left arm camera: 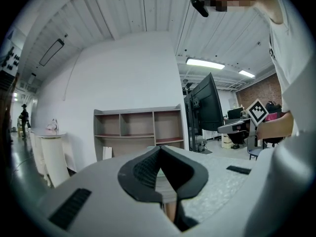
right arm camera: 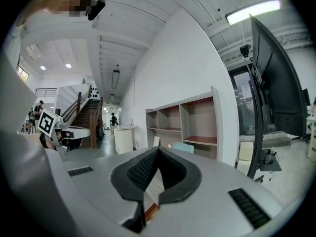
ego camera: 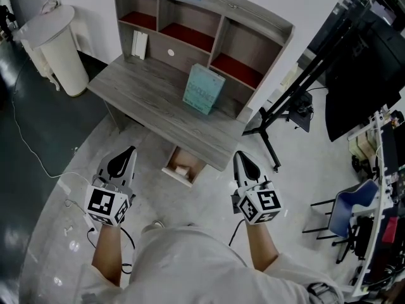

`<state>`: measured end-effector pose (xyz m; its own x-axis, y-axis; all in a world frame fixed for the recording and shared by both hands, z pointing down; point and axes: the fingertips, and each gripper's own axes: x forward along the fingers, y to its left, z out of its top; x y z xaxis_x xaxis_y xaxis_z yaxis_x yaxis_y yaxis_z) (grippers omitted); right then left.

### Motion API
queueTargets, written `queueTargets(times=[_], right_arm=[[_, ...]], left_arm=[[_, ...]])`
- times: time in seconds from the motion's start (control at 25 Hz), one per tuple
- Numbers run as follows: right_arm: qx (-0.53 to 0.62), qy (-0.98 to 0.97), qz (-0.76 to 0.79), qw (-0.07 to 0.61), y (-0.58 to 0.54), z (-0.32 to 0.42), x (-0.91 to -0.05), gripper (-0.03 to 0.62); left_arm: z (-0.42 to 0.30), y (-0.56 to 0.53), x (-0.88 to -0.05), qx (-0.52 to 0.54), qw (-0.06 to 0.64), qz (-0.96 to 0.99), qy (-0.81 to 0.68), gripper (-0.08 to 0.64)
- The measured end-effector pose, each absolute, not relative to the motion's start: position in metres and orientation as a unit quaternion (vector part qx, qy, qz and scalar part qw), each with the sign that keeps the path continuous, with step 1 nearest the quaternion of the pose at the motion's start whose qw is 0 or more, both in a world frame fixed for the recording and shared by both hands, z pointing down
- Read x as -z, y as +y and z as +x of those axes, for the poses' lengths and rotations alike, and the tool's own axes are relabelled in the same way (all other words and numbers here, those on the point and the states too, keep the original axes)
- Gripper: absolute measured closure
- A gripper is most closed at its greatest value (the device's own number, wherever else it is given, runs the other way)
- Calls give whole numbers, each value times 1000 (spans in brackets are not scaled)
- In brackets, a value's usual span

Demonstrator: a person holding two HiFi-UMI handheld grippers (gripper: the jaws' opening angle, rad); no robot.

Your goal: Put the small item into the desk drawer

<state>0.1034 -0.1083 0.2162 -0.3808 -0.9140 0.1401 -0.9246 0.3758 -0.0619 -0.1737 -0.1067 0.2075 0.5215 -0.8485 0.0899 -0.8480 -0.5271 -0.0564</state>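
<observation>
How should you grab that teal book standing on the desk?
Probably pinch the teal flat book by its free top edge, coming from above and in front: it stands on edge on the grey wooden desk, its back against the grey shelf unit.

Grey wood desk (ego camera: 140, 95) w/ hutch against white wall (left arm camera: 123, 73). Floor (ego camera: 57, 195) pale, speckled; darker at far left. White curved cabinet (ego camera: 57, 43) left of desk. Black stand (ego camera: 297, 87), big dark screen (ego camera: 367, 68), blue chair (ego camera: 354, 208) on right. Strip light (left arm camera: 205, 63) on white panelled ceiling (left arm camera: 138, 9). Stairs (right arm camera: 86, 115) in bkgd.
</observation>
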Motion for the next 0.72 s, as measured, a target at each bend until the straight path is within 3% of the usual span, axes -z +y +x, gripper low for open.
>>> queueTargets(times=[0.72], right_arm=[[-66, -808, 584, 28, -97, 108, -201, 594]], left_arm=[[-234, -66, -195, 2, 7, -845, 534, 554]])
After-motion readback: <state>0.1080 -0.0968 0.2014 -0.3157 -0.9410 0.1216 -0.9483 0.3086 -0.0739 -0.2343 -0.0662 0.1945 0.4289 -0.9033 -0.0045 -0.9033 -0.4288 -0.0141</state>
